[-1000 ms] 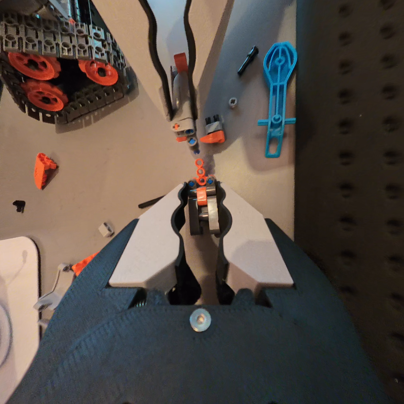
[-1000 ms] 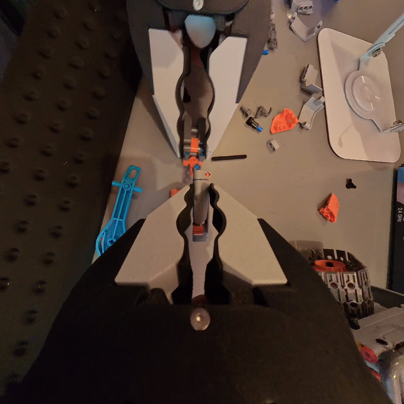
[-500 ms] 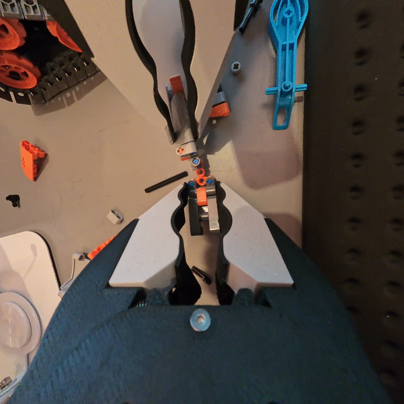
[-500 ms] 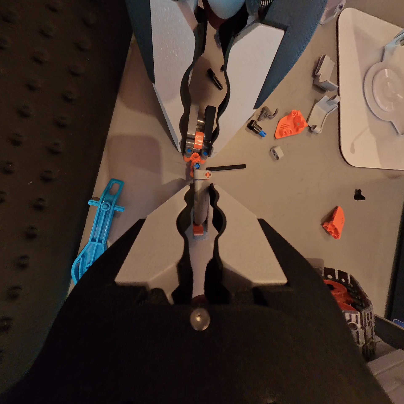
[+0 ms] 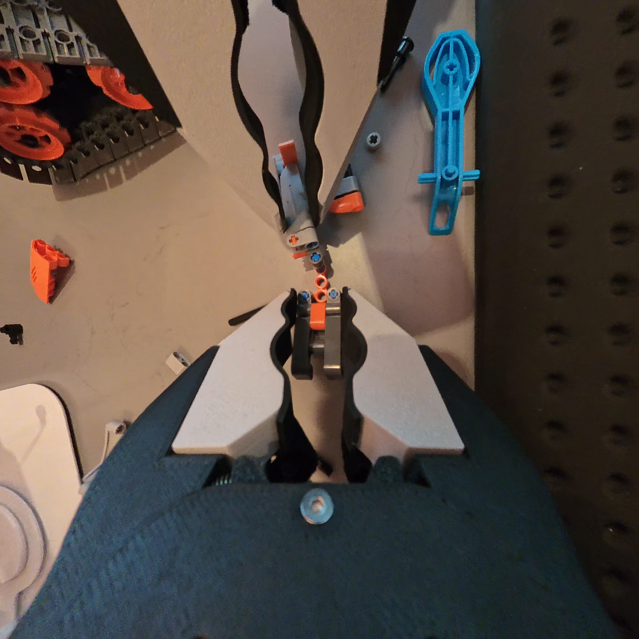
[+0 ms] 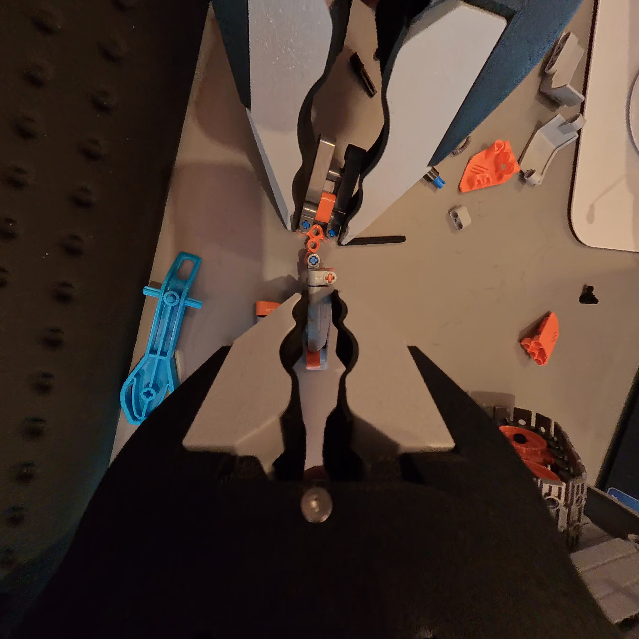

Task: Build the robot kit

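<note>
My left tongs [image 5: 318, 294] pinch a dark grey and orange assembly [image 5: 320, 332]; my right tongs [image 6: 316, 294] clamp a light grey piece [image 6: 318, 321]. Over the last second I've brought them tip to tip above the tabletop [image 5: 173, 259], and the orange link [image 5: 320, 285] now nearly meets the blue-tipped pin [image 5: 316, 258].

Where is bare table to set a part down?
Biggest bare patch: between black axle, small black piece and orange wedge. Second: between blue tool and left gripper, by the studded mat. Crowded: orange panel and grey pieces near the white board. Also centre: right gripper with grey part faces dark assembly.
</note>
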Demonstrator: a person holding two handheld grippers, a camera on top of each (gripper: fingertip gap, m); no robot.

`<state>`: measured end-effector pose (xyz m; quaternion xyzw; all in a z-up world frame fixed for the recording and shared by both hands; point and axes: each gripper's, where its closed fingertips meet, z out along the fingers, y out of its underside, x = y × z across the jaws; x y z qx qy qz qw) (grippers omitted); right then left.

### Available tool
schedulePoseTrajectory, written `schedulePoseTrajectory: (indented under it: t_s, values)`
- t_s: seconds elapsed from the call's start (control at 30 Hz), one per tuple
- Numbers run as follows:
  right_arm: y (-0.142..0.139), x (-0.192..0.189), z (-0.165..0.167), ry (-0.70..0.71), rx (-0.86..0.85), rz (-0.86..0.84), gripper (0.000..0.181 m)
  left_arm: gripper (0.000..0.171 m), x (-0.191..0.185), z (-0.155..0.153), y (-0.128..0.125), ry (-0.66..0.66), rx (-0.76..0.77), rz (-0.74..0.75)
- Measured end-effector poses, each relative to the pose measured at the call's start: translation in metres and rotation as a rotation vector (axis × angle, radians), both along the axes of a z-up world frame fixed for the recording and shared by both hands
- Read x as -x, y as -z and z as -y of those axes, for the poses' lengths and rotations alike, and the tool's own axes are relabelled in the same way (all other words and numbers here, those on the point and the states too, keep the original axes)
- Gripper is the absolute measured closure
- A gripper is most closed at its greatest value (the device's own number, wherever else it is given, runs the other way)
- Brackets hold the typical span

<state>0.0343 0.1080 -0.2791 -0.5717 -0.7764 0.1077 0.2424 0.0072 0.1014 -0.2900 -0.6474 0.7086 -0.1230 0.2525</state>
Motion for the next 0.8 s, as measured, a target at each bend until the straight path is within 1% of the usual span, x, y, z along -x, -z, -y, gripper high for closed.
schedulePoseTrajectory:
  t_s: [0.13, 0.2, 0.23, 0.3, 0.37, 0.4, 0.63, 0.8]
  values:
    - [0.000, 0.000, 0.000, 0.001, 0.014, 0.006, 0.170, 0.144, -0.003, -0.002, 0.001, -0.018, -0.010, 0.047]
    - [0.000, 0.000, 0.000, 0.000, 0.016, 0.013, 0.170, 0.142, -0.005, -0.005, -0.003, -0.022, -0.051, 0.088]
    - [0.000, 0.000, 0.000, -0.001, 0.017, 0.016, 0.170, 0.145, -0.007, -0.004, -0.007, -0.023, -0.059, 0.112]
    - [0.000, 0.000, 0.000, -0.001, 0.020, 0.021, 0.170, 0.158, -0.013, -0.003, -0.017, -0.012, -0.099, 0.172]
    - [0.000, 0.000, 0.000, -0.001, 0.022, 0.025, 0.170, 0.167, -0.015, 0.003, -0.015, 0.007, -0.093, 0.167]
    - [0.000, 0.000, 0.000, -0.001, 0.022, 0.028, 0.170, 0.167, -0.016, 0.002, -0.013, 0.002, -0.103, 0.161]
    - [0.001, 0.000, 0.000, -0.001, 0.022, 0.060, 0.170, 0.167, -0.016, 0.001, -0.012, -0.013, -0.108, 0.183]
    - [0.002, 0.000, -0.001, -0.004, 0.022, 0.115, 0.171, 0.168, -0.016, 0.000, -0.011, -0.015, -0.110, 0.184]
